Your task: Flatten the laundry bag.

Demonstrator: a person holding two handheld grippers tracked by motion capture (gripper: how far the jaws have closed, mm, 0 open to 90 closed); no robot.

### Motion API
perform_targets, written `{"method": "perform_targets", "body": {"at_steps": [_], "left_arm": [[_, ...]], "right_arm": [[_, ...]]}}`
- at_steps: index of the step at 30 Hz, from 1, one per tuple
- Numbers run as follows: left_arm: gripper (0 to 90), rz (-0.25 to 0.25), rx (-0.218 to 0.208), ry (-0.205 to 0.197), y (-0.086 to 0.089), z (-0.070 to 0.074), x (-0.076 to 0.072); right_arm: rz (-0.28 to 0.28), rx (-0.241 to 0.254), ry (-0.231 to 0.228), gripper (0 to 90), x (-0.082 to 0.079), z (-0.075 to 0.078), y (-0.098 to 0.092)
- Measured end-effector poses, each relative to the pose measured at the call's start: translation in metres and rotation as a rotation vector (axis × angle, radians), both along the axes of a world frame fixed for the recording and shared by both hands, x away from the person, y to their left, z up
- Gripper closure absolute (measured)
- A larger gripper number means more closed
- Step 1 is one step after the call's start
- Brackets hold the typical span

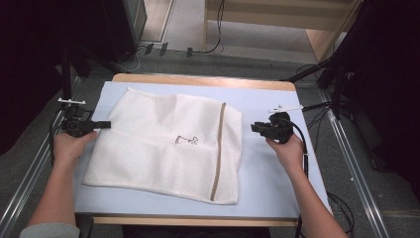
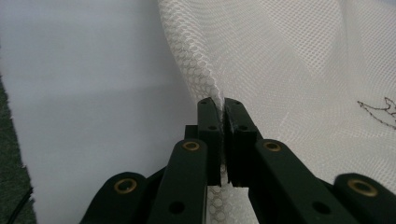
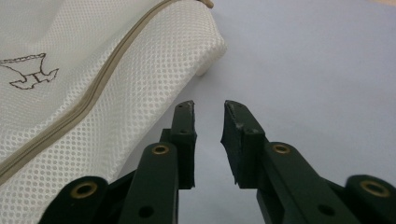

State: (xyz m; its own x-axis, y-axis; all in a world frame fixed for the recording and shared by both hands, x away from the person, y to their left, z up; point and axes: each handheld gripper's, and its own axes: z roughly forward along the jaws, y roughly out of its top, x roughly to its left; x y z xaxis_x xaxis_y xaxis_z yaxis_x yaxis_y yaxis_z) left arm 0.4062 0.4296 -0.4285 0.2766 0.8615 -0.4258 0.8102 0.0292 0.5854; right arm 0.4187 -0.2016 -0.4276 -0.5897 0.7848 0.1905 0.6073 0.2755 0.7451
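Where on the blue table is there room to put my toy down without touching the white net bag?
The white mesh bag fills the middle of the blue table. Free patches: the wide strip right of the bag, nearer than the right gripper; the strip along the far edge; a thin strip along the near edge. The left side is crowded: the left gripper pinches the bag's edge.

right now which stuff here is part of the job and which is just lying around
In the job:
- white mesh laundry bag
- left gripper, pinching the bag's edge
- right gripper, jaws apart, nothing between them

Just lying about:
- blue table cover
- cables on the floor
- wooden furniture behind
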Motion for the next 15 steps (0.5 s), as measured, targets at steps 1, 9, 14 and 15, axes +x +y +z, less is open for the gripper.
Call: {"method": "perform_targets", "body": {"at_steps": [1, 9, 14, 15], "left_arm": [[82.7, 0.005, -0.008, -0.009, 0.0, 0.001, -0.002], [59.2, 0.008, 0.011, -0.046, -0.006, 0.014, -0.022], [52.4, 0.017, 0.076, -0.052, -0.008, 0.018, -0.047], [52.4, 0.025, 0.087, -0.052, -0.007, 0.016, -0.052]], "right_arm": [[0.002, -0.001, -0.004, 71.4, 0.001, 0.0, 0.001], [0.028, 0.014, -0.048, 53.8, 0.01, 0.002, 0.022], [0.063, -0.006, -0.014, 47.0, 0.015, -0.001, 0.037], [0.063, -0.006, -0.014, 47.0, 0.015, -0.001, 0.037]]}}
